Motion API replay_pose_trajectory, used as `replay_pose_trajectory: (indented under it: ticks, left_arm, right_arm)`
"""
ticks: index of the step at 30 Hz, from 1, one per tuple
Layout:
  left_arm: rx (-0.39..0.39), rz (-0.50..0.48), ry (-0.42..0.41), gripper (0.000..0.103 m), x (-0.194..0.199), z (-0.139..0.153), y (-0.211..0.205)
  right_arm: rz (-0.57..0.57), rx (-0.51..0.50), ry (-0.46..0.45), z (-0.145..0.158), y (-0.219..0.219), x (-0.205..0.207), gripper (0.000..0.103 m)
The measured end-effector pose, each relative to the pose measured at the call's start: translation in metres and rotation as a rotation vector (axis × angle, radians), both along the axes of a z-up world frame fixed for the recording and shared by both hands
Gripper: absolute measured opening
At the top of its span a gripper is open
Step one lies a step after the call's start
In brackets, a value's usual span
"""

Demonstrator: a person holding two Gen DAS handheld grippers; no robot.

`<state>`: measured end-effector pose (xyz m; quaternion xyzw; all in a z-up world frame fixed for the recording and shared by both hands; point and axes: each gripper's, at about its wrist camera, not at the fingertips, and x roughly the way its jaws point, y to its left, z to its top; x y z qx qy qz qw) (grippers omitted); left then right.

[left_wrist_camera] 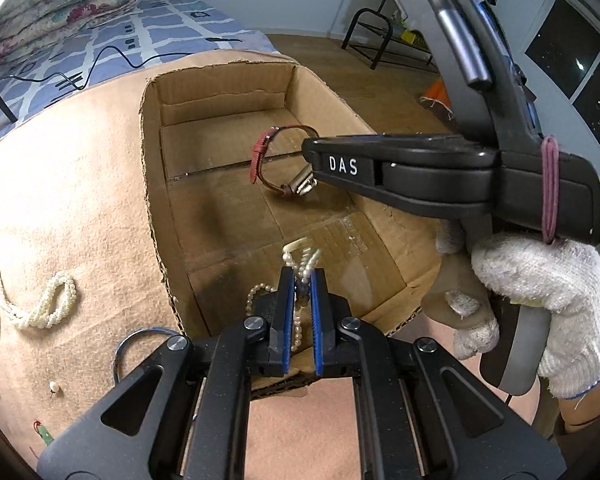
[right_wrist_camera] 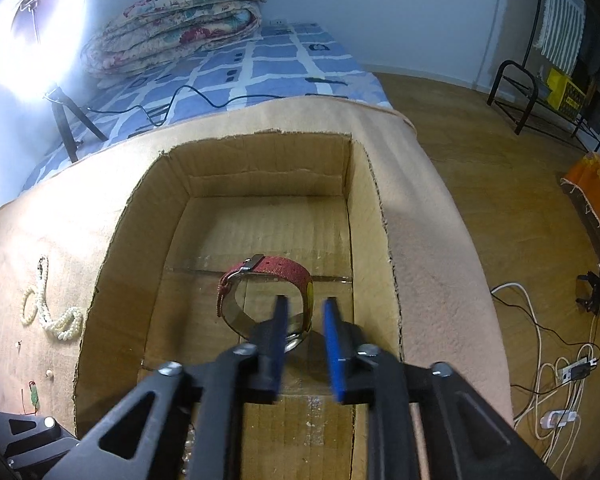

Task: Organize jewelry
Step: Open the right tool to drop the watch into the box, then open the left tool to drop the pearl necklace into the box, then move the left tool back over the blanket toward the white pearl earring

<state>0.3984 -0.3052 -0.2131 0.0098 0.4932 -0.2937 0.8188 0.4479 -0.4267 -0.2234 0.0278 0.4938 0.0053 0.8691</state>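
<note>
An open cardboard box (left_wrist_camera: 152, 184) (right_wrist_camera: 116, 240) stands on a tan cloth. My left gripper (left_wrist_camera: 302, 274) is shut on a white pearl necklace (left_wrist_camera: 300, 258) and holds it over the box's near end. My right gripper (right_wrist_camera: 304, 304) (left_wrist_camera: 310, 160) is open over the box's middle. A watch with a red strap (right_wrist_camera: 276, 270) (left_wrist_camera: 260, 156) sits just ahead of its fingers, its case partly hidden behind the left finger (right_wrist_camera: 278, 320). I cannot tell whether the watch touches the fingers or rests on the box floor.
Pearl strands (left_wrist_camera: 48, 304) (right_wrist_camera: 60, 322), a metal bangle (left_wrist_camera: 140, 340) and small earrings (left_wrist_camera: 54, 387) lie on the cloth left of the box. A bed with a folded quilt (right_wrist_camera: 180, 20) is behind. Cables (right_wrist_camera: 556, 368) lie on the floor at right.
</note>
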Motion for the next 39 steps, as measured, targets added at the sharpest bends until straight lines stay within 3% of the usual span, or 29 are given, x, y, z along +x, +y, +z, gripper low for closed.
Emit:
replay_pose_trajectory:
  ticks: [4, 7, 14, 26, 31, 39]
  left_arm:
    - [-0.014, 0.005, 0.004, 0.008, -0.002, 0.003, 0.003]
    - [-0.029, 0.013, -0.001, 0.032, -0.006, 0.008, 0.009]
    - [-0.050, 0.033, -0.007, 0.033, -0.016, 0.026, 0.025]
    - [-0.067, 0.064, -0.083, 0.033, -0.049, 0.075, 0.074]
    - [-0.071, 0.111, -0.141, 0.033, -0.063, 0.097, 0.120]
    - [-0.044, 0.199, -0.186, 0.033, -0.081, 0.105, 0.210]
  right_arm:
    - [-0.006, 0.009, -0.010, 0.004, -0.003, -0.003, 0.029]
    - [-0.015, 0.006, -0.029, 0.010, -0.004, -0.007, 0.044]
    - [-0.048, 0.008, -0.083, 0.036, -0.008, -0.023, 0.066]
    - [-0.043, 0.059, -0.192, 0.099, 0.000, -0.068, 0.073]
    - [-0.009, 0.109, -0.256, 0.125, 0.011, -0.097, 0.073]
    - [0.085, 0.192, -0.326, 0.147, 0.043, -0.149, 0.073]
